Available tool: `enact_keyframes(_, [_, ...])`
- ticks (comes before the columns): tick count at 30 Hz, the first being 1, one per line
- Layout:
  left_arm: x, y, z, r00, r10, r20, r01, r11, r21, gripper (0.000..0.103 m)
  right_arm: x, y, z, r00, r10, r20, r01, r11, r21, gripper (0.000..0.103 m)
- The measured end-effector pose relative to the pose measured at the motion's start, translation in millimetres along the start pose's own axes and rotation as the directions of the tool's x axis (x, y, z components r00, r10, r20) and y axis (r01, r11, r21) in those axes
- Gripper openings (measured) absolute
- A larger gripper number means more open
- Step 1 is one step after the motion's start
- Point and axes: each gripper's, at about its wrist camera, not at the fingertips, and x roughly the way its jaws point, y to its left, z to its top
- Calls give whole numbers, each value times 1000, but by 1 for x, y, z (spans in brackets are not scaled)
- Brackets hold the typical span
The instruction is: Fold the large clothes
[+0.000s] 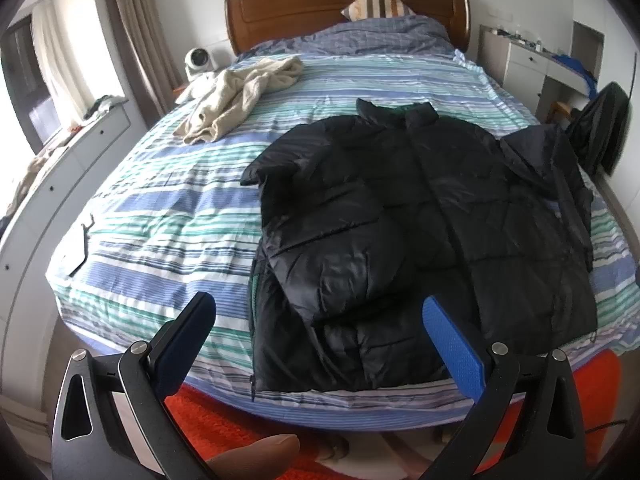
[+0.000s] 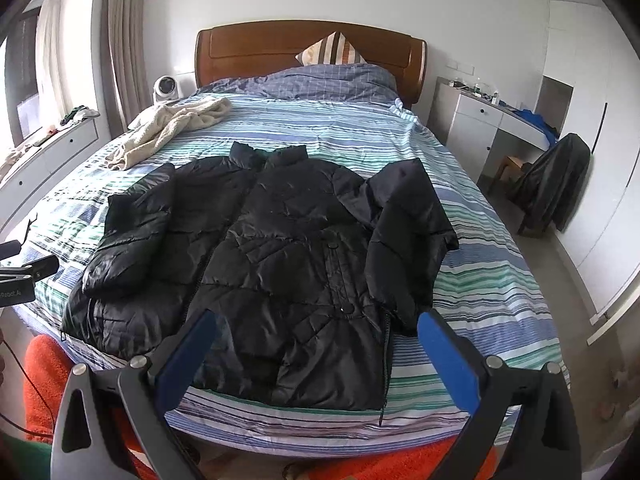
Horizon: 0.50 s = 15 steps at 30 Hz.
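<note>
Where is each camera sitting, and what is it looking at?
Left wrist: rides on the left tongs at the foot of the bed, facing the headboard; its open tongs and a fingertip show.
Right wrist: rides on the right tongs, further right, facing the same way; its open tongs show, and the left tongs at the left edge.
Both share: the black puffer jacket, cream garment, striped pillow.
</note>
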Motion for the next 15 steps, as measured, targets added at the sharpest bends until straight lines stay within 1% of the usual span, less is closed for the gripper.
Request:
enact_keyframes(4, [-2,4,-2,1000,-17,12,17,1000,-12,103,-4,-2,4,999,-44,-6,44,999,14,103])
enact_keyframes(7, [-1,6,-1,999,-48,3,48,998,-32,103,-9,-6,7,998,-65,0,65,998,19,103])
enact_keyframes(9, [-2,4,1,998,-57,4,57,998,-33,103,-9,-9,8,997,-81,-21,81,997,17,103])
enact_keyframes(13, [-5,0,3,999,-32,19,32,999,-23,103,-7,-10,8,992,-120,-43,120,993,-3,103])
enact_keyframes(15, [-5,-1,2,999,-39,20,40,999,-25,103,-4,-11,8,990,-130,-57,129,992,-6,103])
